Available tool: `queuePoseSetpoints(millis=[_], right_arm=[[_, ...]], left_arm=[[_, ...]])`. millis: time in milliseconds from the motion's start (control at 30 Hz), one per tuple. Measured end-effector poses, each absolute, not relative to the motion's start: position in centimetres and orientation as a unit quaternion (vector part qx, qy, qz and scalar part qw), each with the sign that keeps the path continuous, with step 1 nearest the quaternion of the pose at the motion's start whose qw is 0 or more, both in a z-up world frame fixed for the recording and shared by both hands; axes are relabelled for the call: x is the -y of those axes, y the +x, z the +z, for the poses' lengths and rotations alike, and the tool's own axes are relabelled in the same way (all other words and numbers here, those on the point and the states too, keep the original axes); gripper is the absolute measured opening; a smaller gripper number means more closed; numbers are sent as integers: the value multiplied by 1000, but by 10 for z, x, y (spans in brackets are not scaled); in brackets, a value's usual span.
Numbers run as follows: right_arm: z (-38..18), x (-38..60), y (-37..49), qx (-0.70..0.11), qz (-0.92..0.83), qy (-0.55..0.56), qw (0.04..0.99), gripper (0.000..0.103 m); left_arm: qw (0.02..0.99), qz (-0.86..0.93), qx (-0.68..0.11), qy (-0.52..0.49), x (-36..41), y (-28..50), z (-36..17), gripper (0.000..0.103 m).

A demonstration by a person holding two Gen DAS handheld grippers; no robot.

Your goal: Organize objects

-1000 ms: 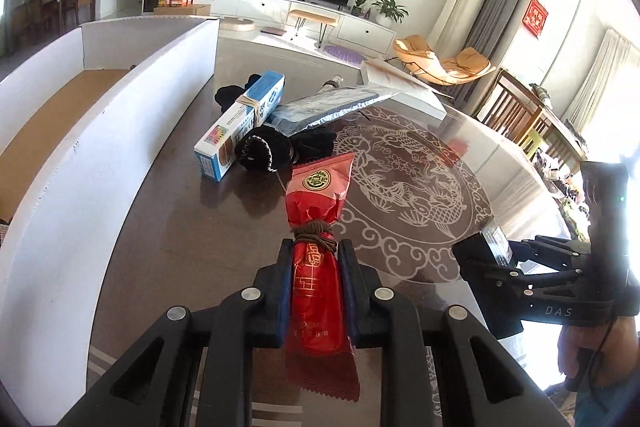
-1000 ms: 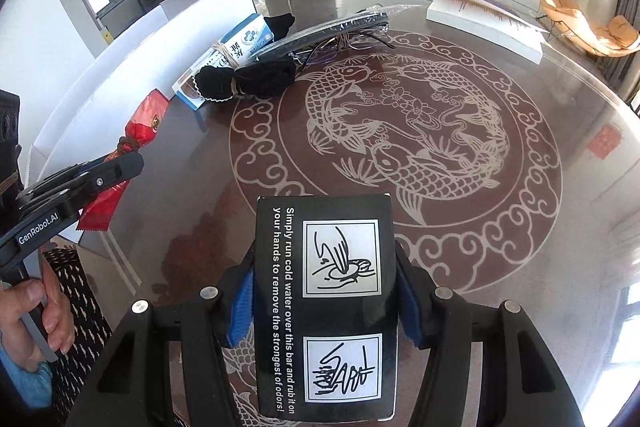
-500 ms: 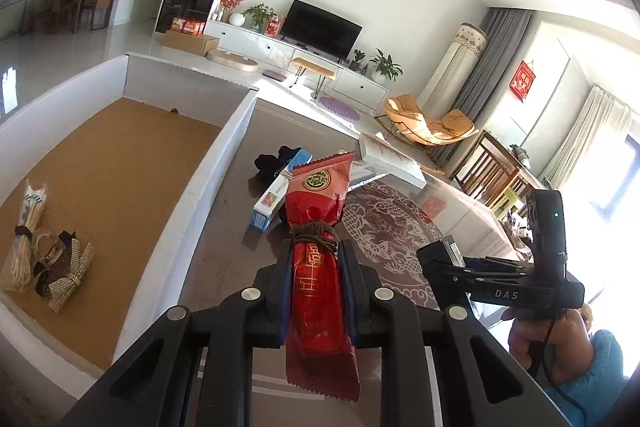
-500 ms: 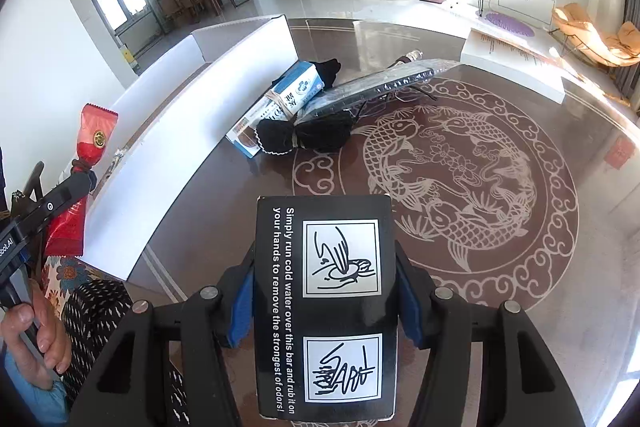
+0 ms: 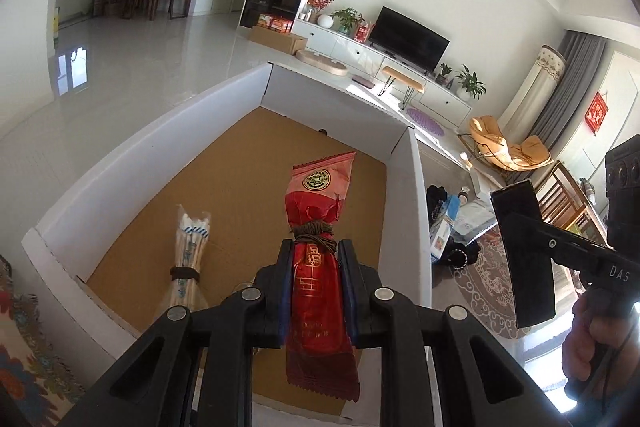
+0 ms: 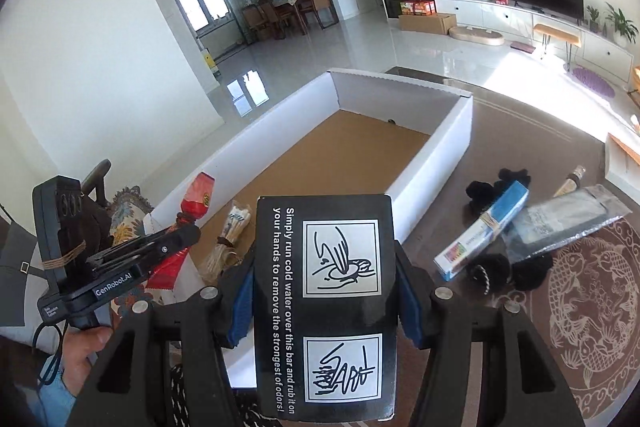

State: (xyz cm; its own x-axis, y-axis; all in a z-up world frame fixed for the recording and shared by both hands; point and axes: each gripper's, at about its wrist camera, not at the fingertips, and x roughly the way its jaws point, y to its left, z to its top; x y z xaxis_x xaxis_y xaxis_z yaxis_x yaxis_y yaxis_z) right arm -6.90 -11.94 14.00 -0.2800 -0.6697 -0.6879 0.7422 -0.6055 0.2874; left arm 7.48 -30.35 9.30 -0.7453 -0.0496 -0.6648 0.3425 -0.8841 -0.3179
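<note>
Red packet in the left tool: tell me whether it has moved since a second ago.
Yes. The red packet, clamped in the left tool, went from over the dark table to above the white box, over its brown floor.

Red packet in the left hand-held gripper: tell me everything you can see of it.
The red packet is a long, glossy foil-like wrapper with gold print, a round gold-green emblem near its top and crimped zigzag ends. Brown cord is tied around its neck. The left hand-held gripper clamps its middle, holding it above the white box, touching nothing else.

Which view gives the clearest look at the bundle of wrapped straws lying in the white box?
The left wrist view: the bundle of wrapped straws lies almost whole on the brown floor of the white box. In the right wrist view the bundle is partly hidden behind the black card.
</note>
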Motion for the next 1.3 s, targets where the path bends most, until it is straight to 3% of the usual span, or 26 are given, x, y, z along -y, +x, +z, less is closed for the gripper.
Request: queuePoseSetpoints(millis=[133,200,233,300,333,400,633,933,1300], right_arm=[[125,188,-59,-57,-784,411,462,59],[105,215,-56,-72,-776,424,461,60],[93,225,-55,-81,-770,435,459,62],[75,232,-53,-87,-764,450,454,69],[72,229,-50,-82,-768,447,452,76],[73,213,-45,-73,-782,428,447,86],[91,124,-39,-90,-847,340,398,102],[29,-41,-70,-139,-886,375,235,102],[-23,-204,-74,-80,-890,439,88,102]], left_arm=[[132,-898,-204,367,326,64,80,21],[162,-883,-194,396,334,56,67,30],[178,-872,-190,415,337,50,59,39],[209,-854,-191,436,339,46,48,95],[217,-857,-192,427,338,52,46,98],[218,-867,-194,404,331,61,45,98],[224,-900,-198,318,303,88,70,98],[152,-934,-161,279,225,88,104,98],[-30,-943,-97,317,69,53,93,98]])
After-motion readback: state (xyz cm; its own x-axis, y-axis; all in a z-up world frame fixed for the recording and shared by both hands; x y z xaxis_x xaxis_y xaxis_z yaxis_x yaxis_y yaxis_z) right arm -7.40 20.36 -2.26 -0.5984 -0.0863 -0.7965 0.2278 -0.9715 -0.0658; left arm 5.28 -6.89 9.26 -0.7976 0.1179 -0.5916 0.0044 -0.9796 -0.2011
